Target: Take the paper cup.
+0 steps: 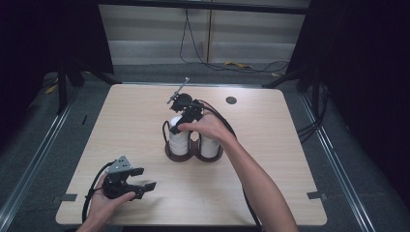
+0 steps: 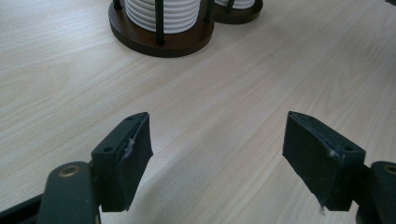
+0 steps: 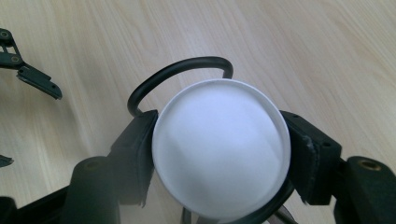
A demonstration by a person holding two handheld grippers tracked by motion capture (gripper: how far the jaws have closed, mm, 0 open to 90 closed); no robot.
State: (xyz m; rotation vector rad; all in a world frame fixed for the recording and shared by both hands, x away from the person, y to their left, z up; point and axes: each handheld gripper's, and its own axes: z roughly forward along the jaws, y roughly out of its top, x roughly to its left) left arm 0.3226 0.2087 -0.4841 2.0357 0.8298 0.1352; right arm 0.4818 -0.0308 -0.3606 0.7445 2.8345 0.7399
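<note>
**Right gripper clamping top white disc in coaster rack; left gripper resting wide apart**

Right gripper (image 1: pixel 180 124) is sitting on top of the left stack in the double wooden rack (image 1: pixel 194 155), which is standing near the table's middle. In the right gripper view its pads are pressing both sides of a round white disc (image 3: pixel 219 149), the top one of the stack, with the rack's black wire loop (image 3: pixel 180 74) arching just beyond the disc. A narrow grip, holding the disc.

Left gripper (image 1: pixel 126 182) is lying near the table's front edge, well apart from the rack, toward the person's left. Its jaws are standing wide with only bare tabletop between them; the left gripper view is looking at the ribbed white stack (image 2: pixel 161 16) on the rack's dark brown base.

No brand, label or writing is readable on anything.

The table (image 1: pixel 270 145) is a light wood-grain top with a round dark cable port (image 1: pixel 231 100) beyond the rack, toward the far edge. Grey carpet is surrounding the table, cables are trailing on the floor behind it, and dark curtains are hanging on both sides of it.
</note>
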